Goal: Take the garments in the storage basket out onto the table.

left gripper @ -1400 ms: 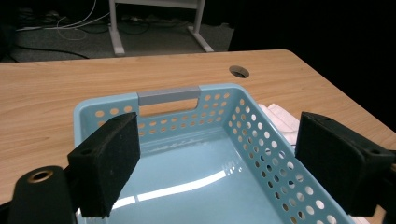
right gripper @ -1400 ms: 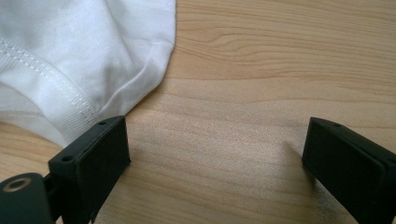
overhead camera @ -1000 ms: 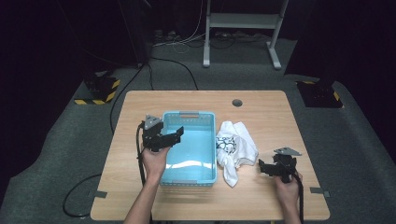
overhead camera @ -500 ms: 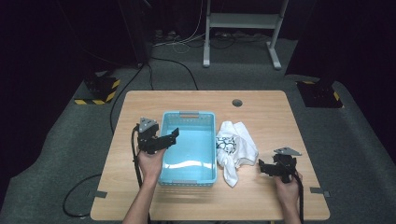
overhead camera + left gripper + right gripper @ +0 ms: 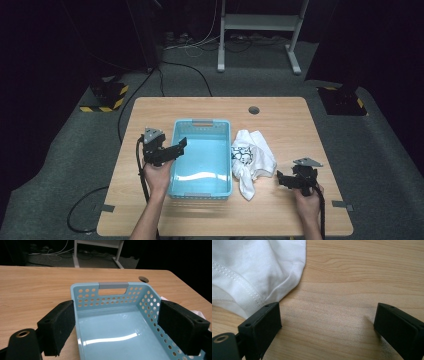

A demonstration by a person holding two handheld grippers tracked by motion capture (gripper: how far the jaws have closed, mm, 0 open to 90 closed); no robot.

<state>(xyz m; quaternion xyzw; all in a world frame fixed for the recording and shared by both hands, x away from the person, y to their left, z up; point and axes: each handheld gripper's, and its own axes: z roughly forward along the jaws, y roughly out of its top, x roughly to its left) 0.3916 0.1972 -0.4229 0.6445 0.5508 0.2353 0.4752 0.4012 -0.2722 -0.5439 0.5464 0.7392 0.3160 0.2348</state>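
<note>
A light blue perforated basket (image 5: 202,187) with a grey handle sits empty in the middle of the wooden table (image 5: 280,115). A crumpled white printed garment (image 5: 252,157) lies against its right side. My left gripper (image 5: 179,146) hovers open over the basket's left rim; in the left gripper view the basket wall (image 5: 110,298) lies between the wide-apart pads. My right gripper (image 5: 281,180) rests low near the front right, open, pointing toward the garment. In the right gripper view the white cloth's hem (image 5: 249,270) lies just ahead of the left pad, with bare wood between the jaws.
A round cable hole (image 5: 254,110) is in the table's far right part. Cables trail off both grippers toward the front edge. A metal stand (image 5: 260,30) and floor cables are beyond the table, with yellow-black striped bases (image 5: 107,95) on the carpet at either side.
My left gripper has drifted slightly left, from over the basket's interior to its left rim. The right gripper and the garment have stayed still.
</note>
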